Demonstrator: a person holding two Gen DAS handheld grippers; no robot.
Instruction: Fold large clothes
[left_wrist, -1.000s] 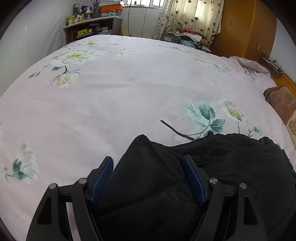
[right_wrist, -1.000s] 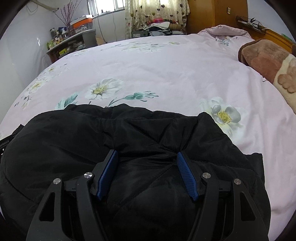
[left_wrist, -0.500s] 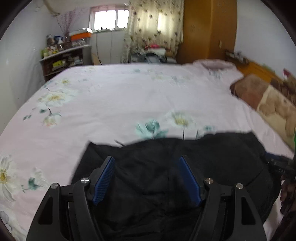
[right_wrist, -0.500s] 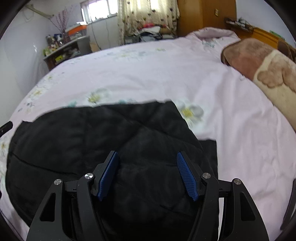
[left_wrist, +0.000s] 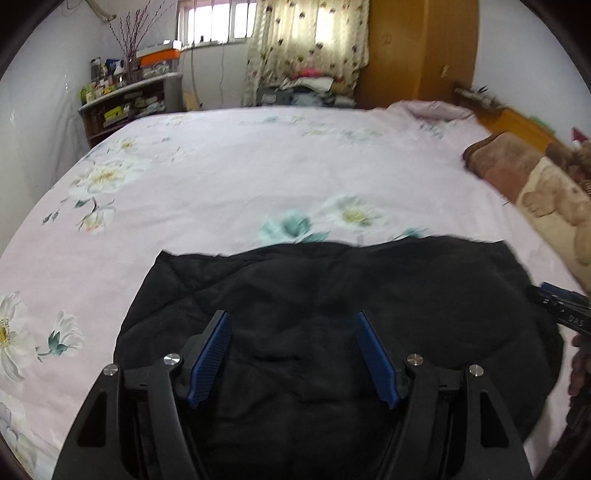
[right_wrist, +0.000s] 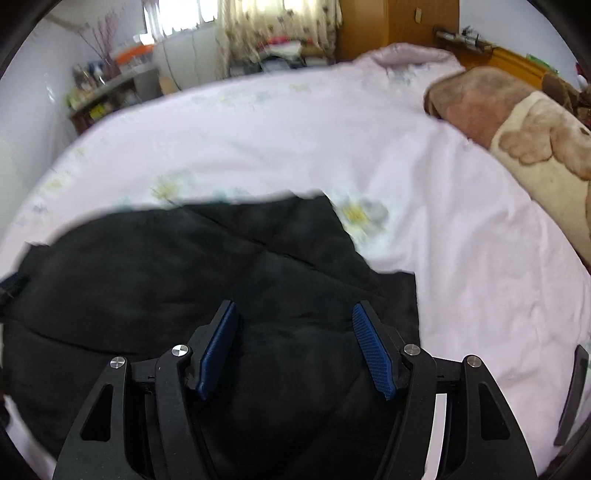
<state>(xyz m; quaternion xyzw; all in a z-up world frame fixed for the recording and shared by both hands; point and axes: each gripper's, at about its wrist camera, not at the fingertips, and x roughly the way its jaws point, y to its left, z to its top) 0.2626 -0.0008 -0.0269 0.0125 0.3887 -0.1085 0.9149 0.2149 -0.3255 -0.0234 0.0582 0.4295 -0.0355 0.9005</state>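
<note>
One black coat (left_wrist: 332, 295) lying flat on the near part of one bed (left_wrist: 258, 177), with two tools above it.

The left tool (left_wrist: 293, 325) has just been narrowing its jaws, yet they stand spread, nothing pinched between the two blue pads (left_wrist: 210, 354); the coat lies beneath them. The right tool (right_wrist: 293, 317) is likewise spread over the coat, its two pads clear of the cloth. One pink floral sheet covers the bed; five or so printed flowers can be counted in the left view. One brown and cream blanket (left_wrist: 535, 184) lies at the bed's right edge, apart from the coat. One shelf (left_wrist: 125, 107) of small items stands by the far wall. At the left view's right edge, the other tool's body bears white letters, seemingly "DAS"; the rest is hidden.
</note>
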